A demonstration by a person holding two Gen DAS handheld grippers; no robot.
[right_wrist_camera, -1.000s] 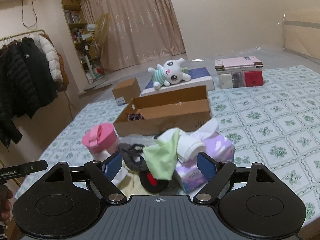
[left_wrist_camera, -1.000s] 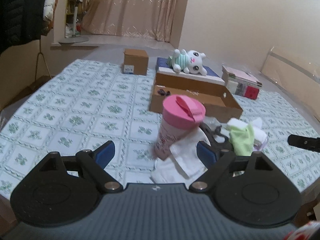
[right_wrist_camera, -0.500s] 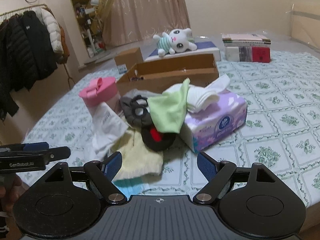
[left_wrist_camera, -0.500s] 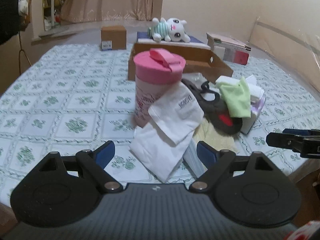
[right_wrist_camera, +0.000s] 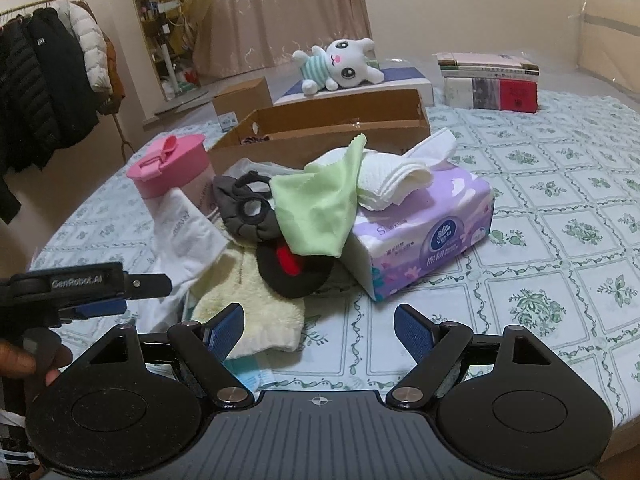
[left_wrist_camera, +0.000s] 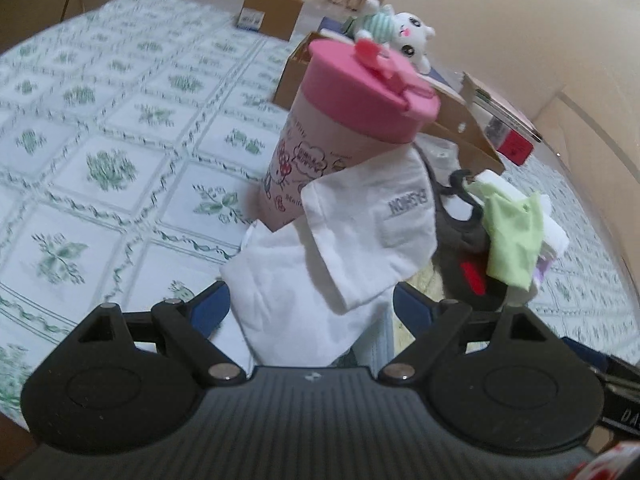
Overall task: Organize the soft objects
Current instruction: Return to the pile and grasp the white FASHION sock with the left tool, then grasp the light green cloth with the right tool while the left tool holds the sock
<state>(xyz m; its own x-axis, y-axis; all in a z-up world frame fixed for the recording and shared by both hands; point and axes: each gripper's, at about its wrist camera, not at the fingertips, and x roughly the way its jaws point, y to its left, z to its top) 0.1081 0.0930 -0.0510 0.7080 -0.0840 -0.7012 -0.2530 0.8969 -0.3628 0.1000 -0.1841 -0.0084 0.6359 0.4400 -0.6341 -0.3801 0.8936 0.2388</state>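
Note:
A pile of soft things lies at the table's near edge. A white cloth leans on a pink lidded cup; it also shows in the right wrist view. Beside it lie a pale yellow towel, a grey and black cloth with a red patch, a green cloth and white tissues on a purple tissue pack. My left gripper is open, its jaws on either side of the white cloth's lower end. My right gripper is open, just in front of the yellow towel.
An open cardboard box stands behind the pile, with a plush bunny on a flat box beyond it. Books are stacked at the back right. A small carton is at the back left. Coats hang at the left.
Both grippers have moved in closer and lower toward the pile. The left gripper's jaws now stand around the white cloth. Both stay open.

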